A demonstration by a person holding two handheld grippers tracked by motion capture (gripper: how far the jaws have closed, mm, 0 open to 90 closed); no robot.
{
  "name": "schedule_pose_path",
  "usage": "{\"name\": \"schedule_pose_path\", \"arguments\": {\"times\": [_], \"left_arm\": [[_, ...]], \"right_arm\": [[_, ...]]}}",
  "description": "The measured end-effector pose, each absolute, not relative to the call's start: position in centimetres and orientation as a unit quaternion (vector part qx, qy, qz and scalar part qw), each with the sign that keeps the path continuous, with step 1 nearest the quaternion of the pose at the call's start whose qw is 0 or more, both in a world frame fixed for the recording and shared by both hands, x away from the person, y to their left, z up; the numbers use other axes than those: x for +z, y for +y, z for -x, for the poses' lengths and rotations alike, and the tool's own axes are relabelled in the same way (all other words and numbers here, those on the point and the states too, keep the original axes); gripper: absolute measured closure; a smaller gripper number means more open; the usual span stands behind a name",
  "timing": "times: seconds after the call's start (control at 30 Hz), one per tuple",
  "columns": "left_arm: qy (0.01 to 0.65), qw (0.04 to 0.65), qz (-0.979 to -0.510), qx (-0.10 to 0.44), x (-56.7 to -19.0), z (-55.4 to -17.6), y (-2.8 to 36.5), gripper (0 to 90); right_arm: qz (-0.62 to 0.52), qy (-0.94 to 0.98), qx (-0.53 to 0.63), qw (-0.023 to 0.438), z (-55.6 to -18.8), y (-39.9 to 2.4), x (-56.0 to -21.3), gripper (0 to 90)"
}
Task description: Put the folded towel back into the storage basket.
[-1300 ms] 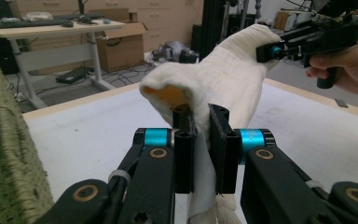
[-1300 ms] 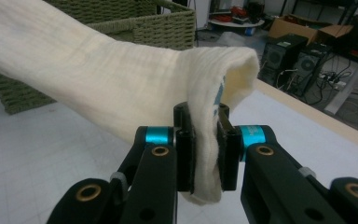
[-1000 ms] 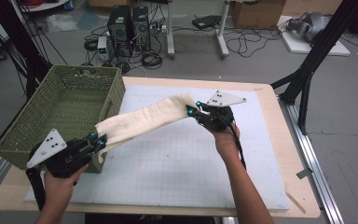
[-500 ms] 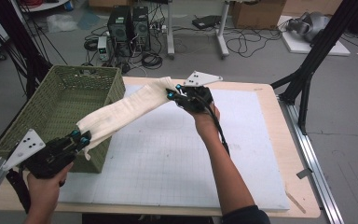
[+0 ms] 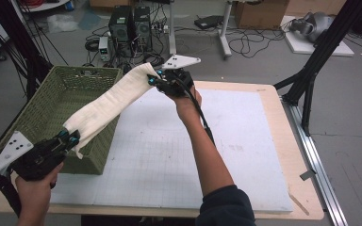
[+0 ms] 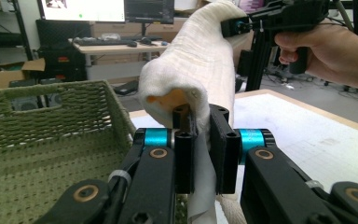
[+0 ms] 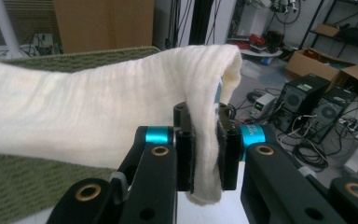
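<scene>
The table (image 5: pixel 245 141) is bare by the green basket (image 5: pixel 52 108). A cream towel (image 5: pixel 108 101) is held up over the basket's edge, likely to be dropped in. One end is pinched tight by the right gripper (image 5: pixel 156 81), the other by the left gripper (image 5: pixel 71 137). The close views show cloth squeezed between both jaws.

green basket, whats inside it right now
The green basket looks bare inside: only its woven floor and walls show in the high view. The cream towel, clamped between the left gripper and right gripper, hangs above its right rim, hiding part of that side.
</scene>
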State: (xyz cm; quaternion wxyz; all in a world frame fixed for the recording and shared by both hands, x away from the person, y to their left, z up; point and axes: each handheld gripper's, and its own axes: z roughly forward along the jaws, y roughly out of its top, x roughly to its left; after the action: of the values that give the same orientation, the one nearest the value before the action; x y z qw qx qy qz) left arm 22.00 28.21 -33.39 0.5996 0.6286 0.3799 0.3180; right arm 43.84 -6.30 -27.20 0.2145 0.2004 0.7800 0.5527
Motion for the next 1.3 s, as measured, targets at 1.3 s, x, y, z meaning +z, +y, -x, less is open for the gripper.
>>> {"name": "schedule_pose_path", "arguments": {"times": [1.3], "left_arm": [[0.449, 0.578, -0.59, 0.341, -34.0, -21.7, 32.3, 80.9]], "right_arm": [[-0.186, 0.799, 0.538, 0.195, -49.4, 9.6, -26.7, 81.6]]}}
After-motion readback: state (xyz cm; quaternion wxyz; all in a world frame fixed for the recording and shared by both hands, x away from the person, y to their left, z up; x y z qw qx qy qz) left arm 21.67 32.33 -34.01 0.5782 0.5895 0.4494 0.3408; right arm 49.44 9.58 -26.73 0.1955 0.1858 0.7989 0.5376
